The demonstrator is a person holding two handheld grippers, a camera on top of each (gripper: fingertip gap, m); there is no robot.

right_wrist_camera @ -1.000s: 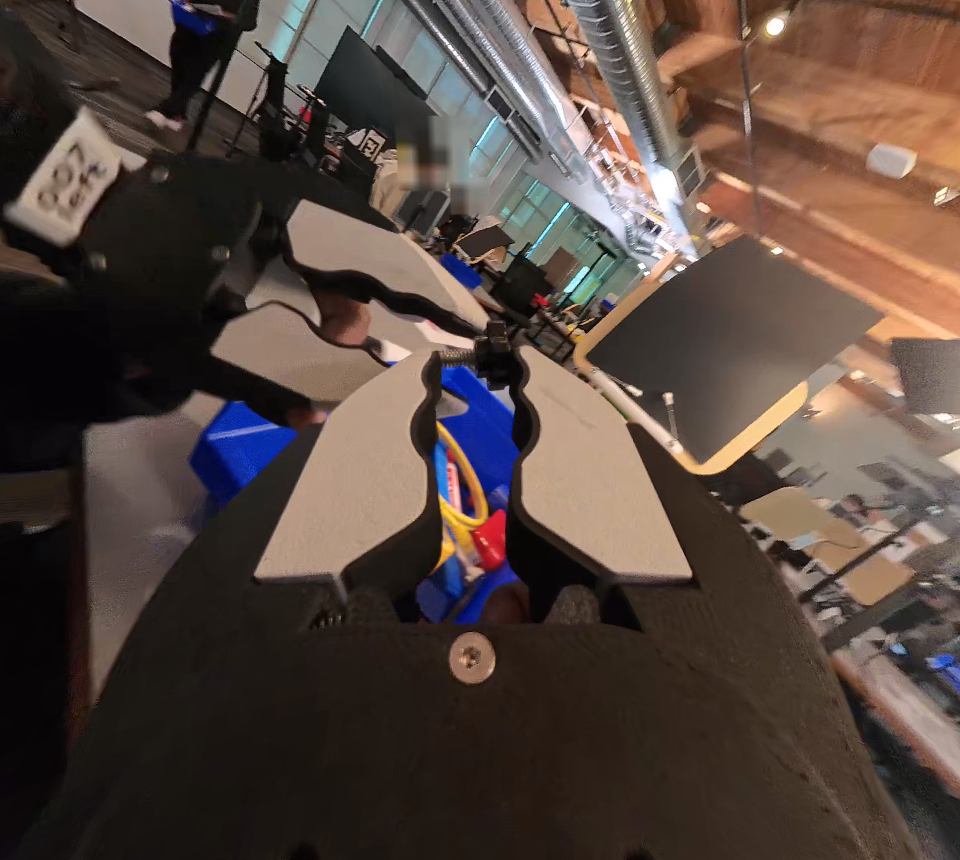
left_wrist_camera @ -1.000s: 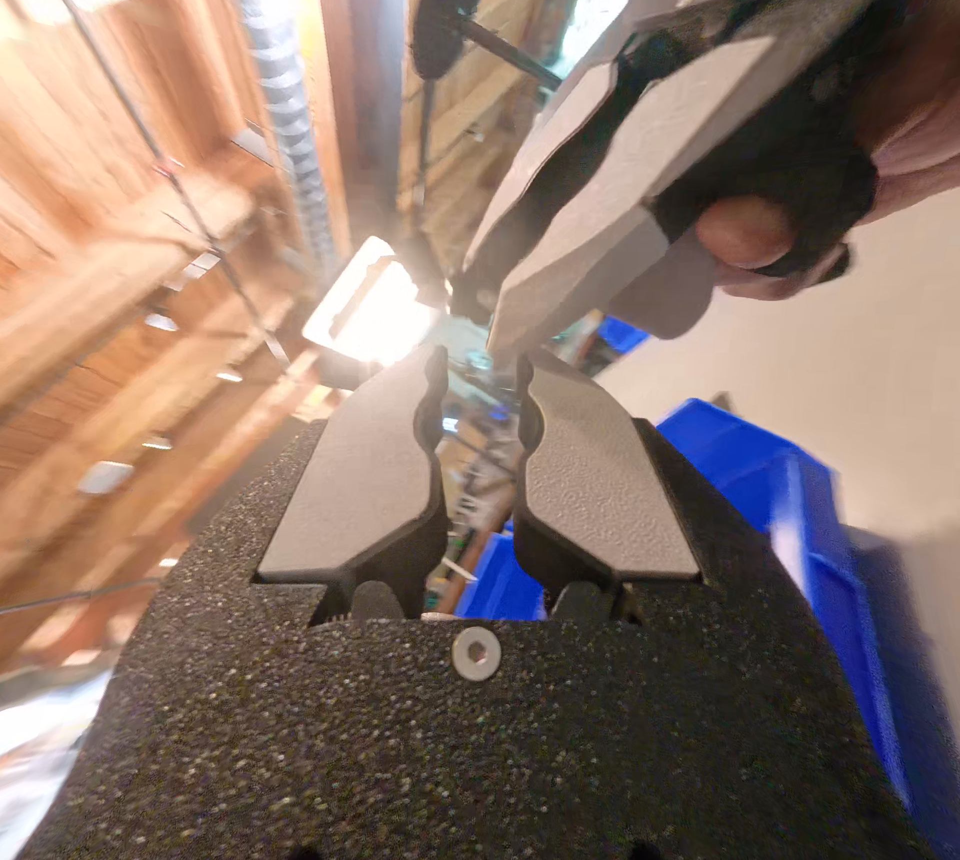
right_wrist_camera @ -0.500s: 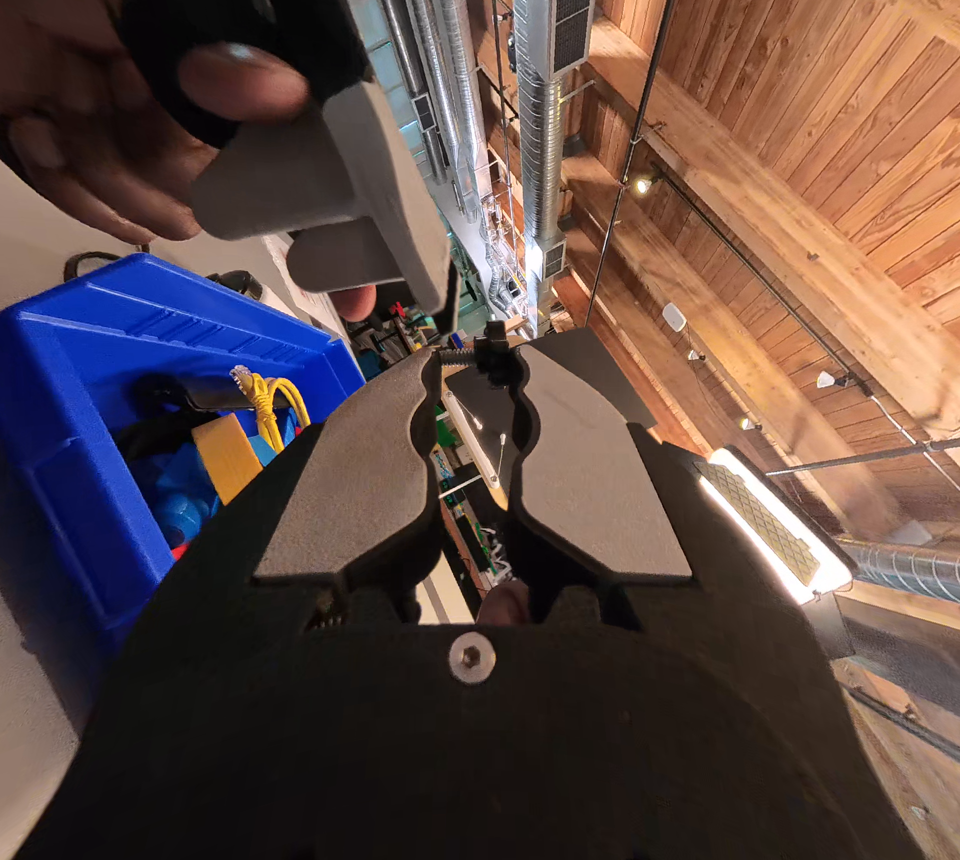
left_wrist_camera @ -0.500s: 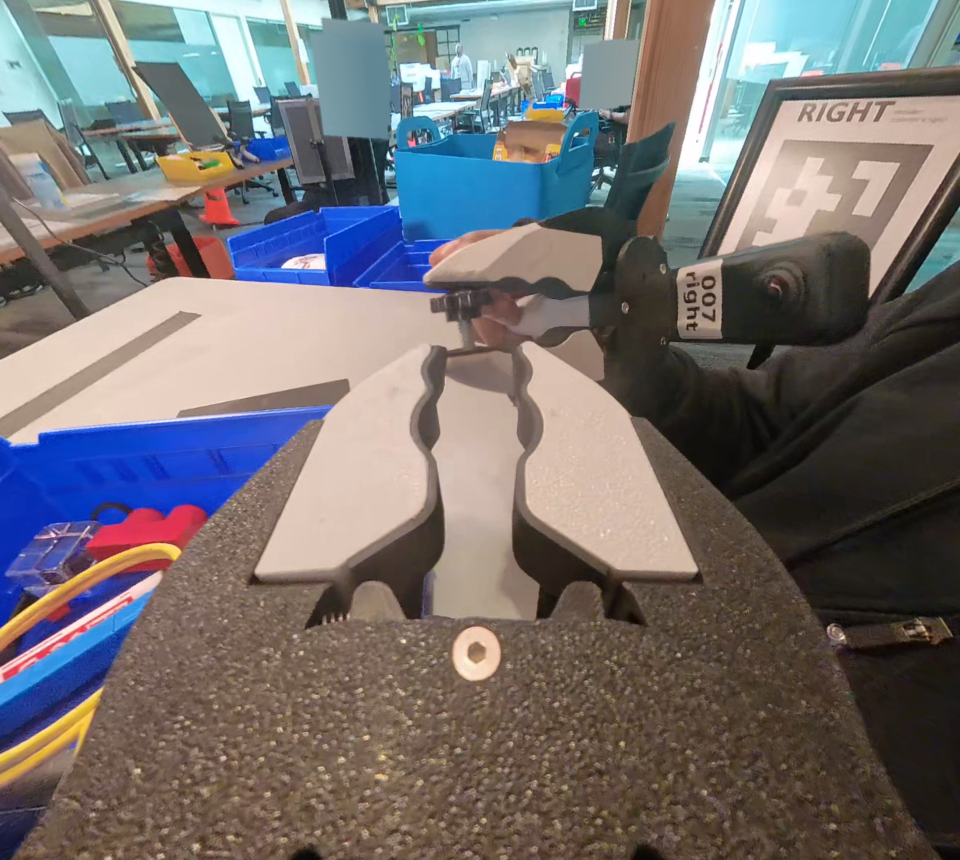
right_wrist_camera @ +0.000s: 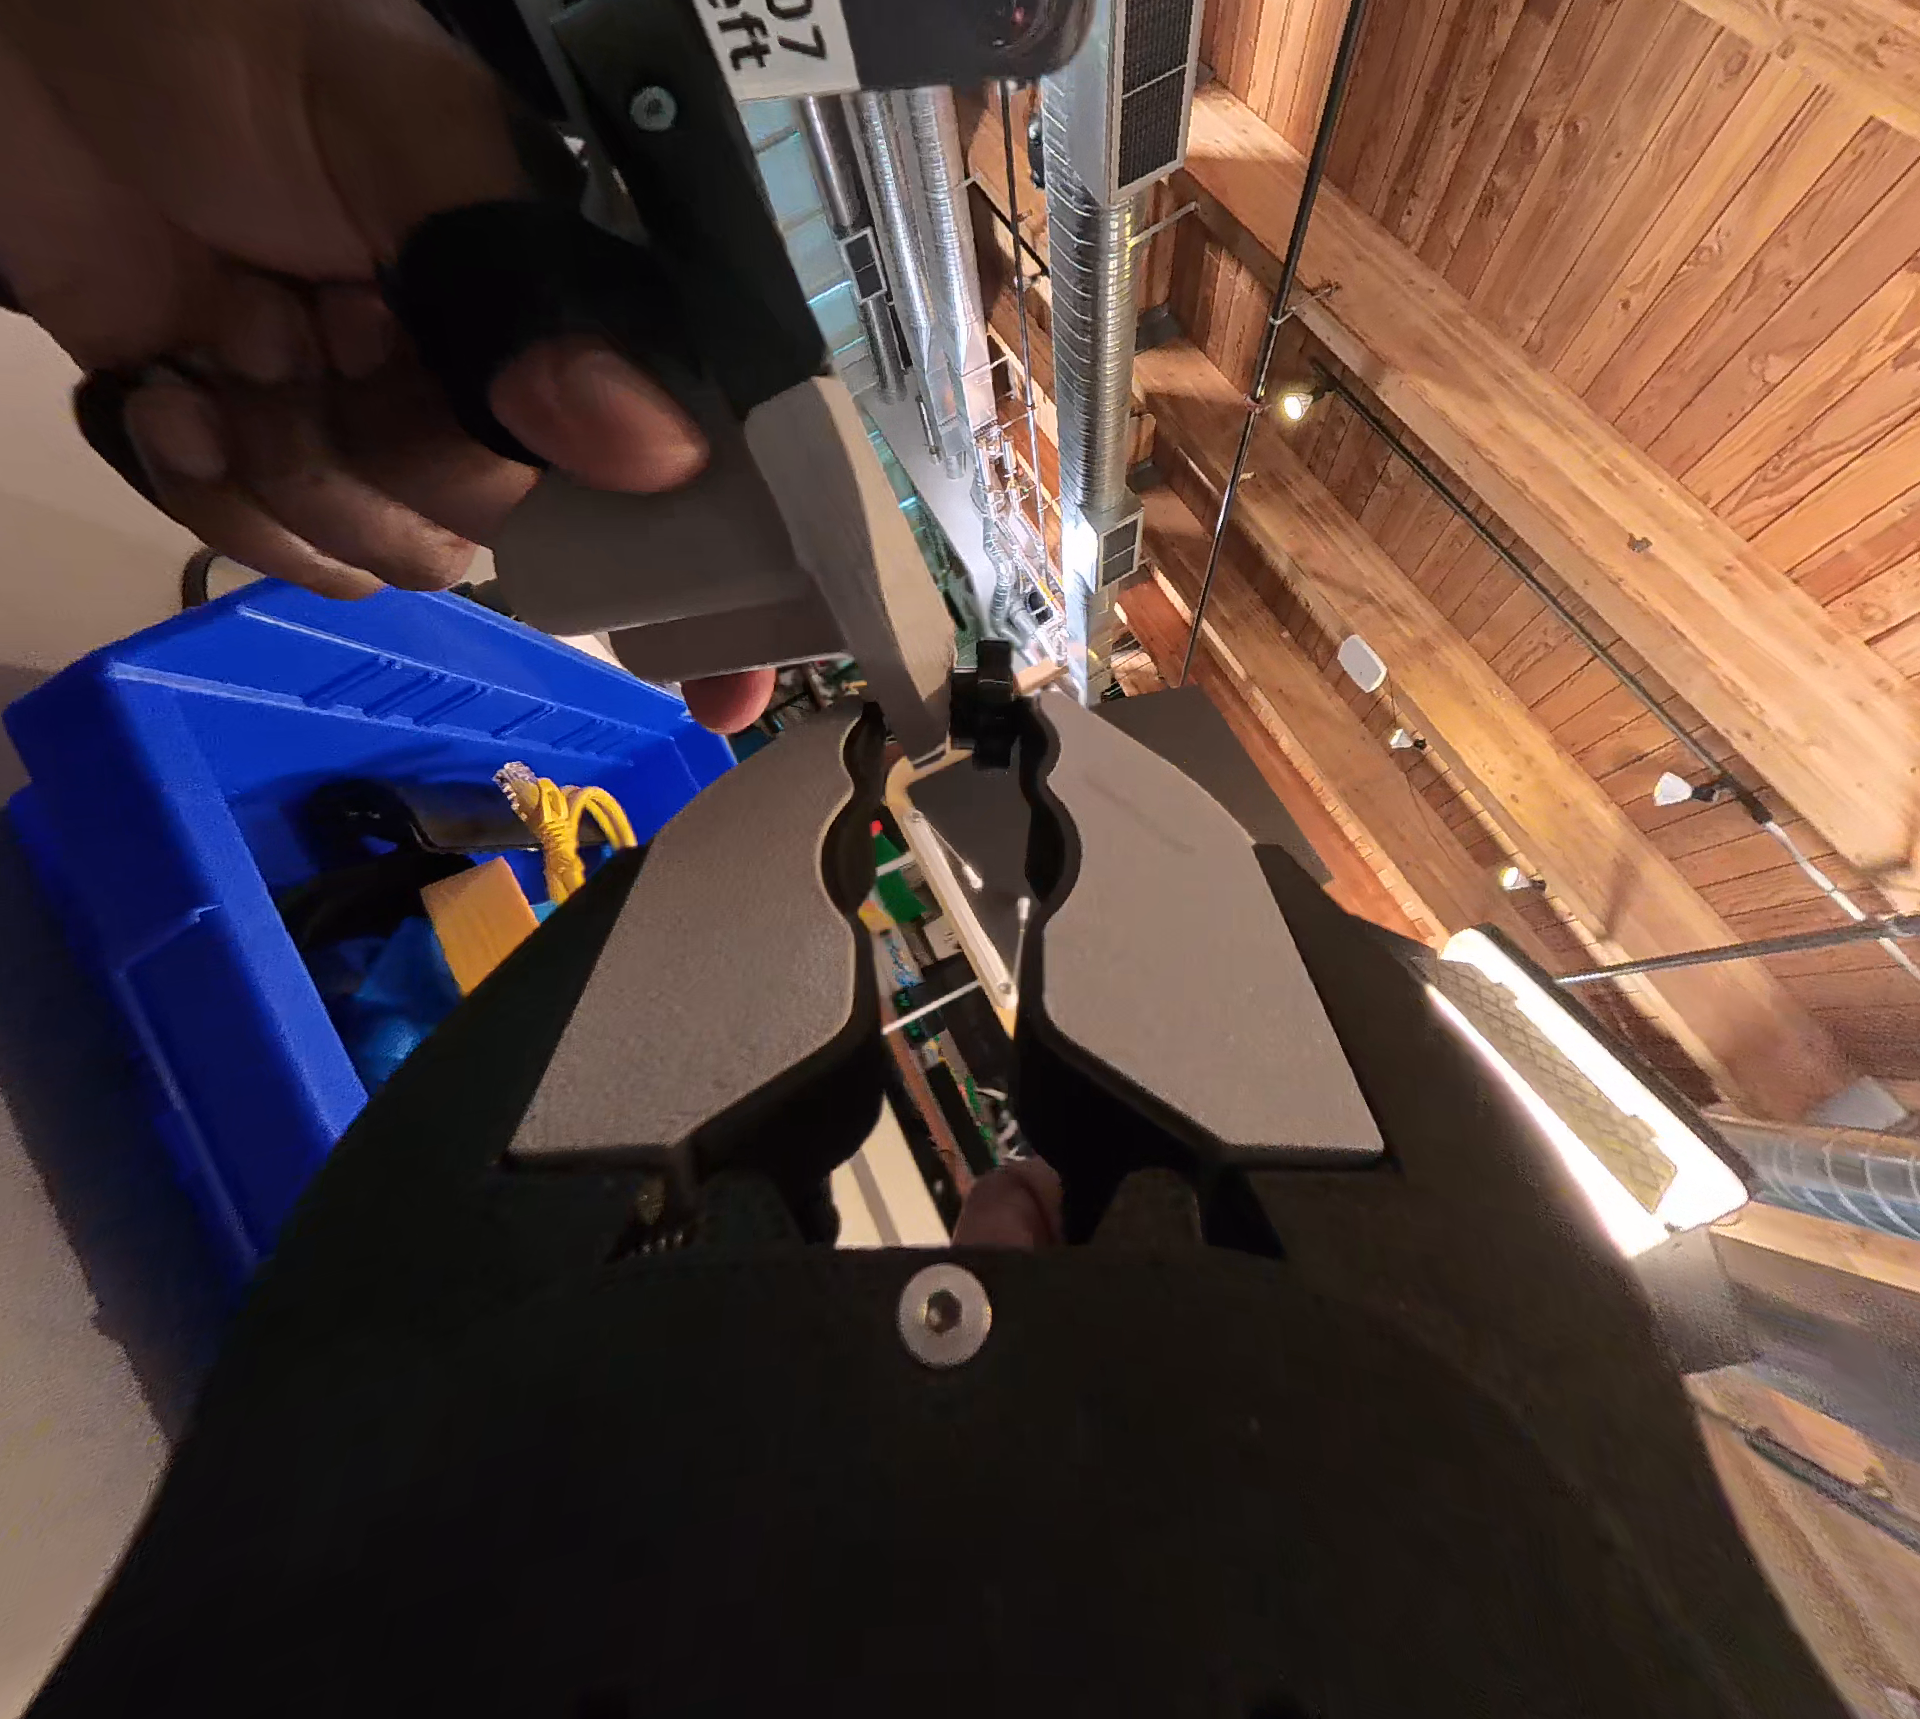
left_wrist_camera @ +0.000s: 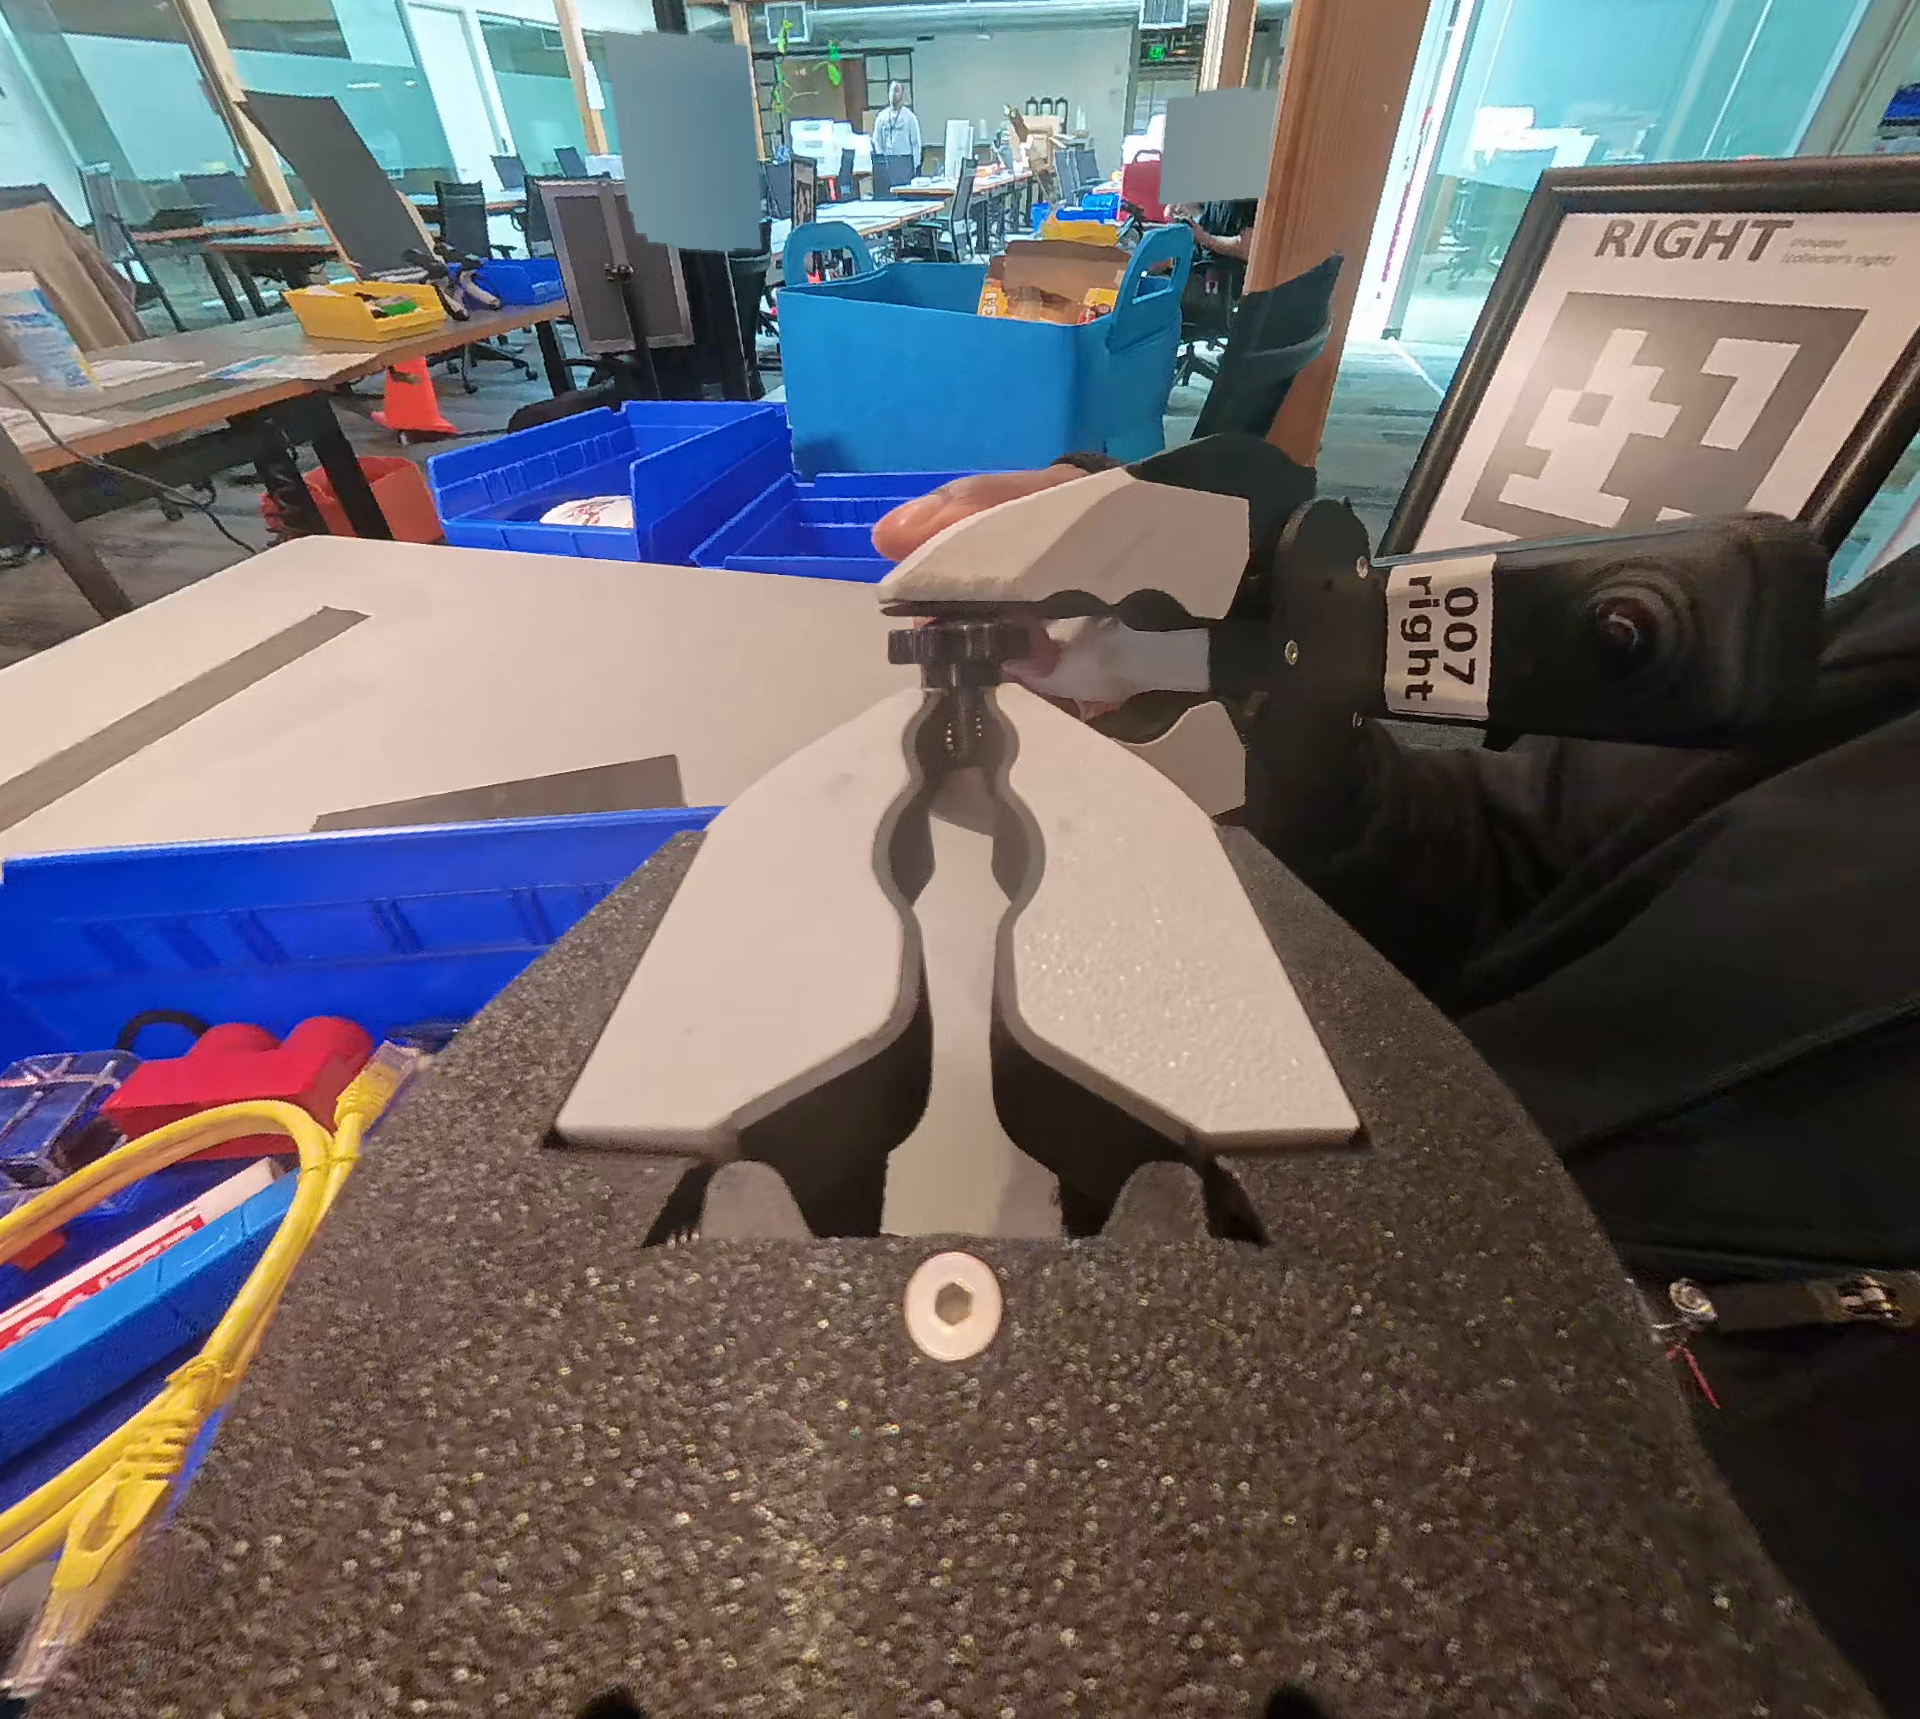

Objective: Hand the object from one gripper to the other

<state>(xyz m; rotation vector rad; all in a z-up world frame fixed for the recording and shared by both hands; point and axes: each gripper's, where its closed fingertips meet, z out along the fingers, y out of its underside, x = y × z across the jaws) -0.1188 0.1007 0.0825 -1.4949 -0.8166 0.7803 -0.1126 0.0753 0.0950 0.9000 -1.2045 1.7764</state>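
The object is a small black knob screw (left_wrist_camera: 954, 643) with a threaded shaft. In the left wrist view my left gripper (left_wrist_camera: 958, 724) is shut on the shaft just below the knob. My right gripper (left_wrist_camera: 935, 620) reaches in from the right, its upper finger lying on top of the knob and its lower finger partly hidden. In the right wrist view the knob (right_wrist_camera: 989, 701) sits against my right gripper's (right_wrist_camera: 945, 719) right fingertip. The left gripper (right_wrist_camera: 914, 693) comes in from above, between the right fingertips. Both grippers hold the screw above the table.
A blue bin (left_wrist_camera: 312, 900) lies at the lower left with a yellow cable (left_wrist_camera: 260, 1150) and a red piece (left_wrist_camera: 229, 1067); it also shows in the right wrist view (right_wrist_camera: 208, 786). The grey table (left_wrist_camera: 468, 661) lies beyond. More blue bins (left_wrist_camera: 623, 474) and a framed marker board (left_wrist_camera: 1683, 381) stand around.
My left gripper has closed its fingers onto the screw's shaft; half a second ago they were open just below it. The right gripper still holds the screw at the same width.
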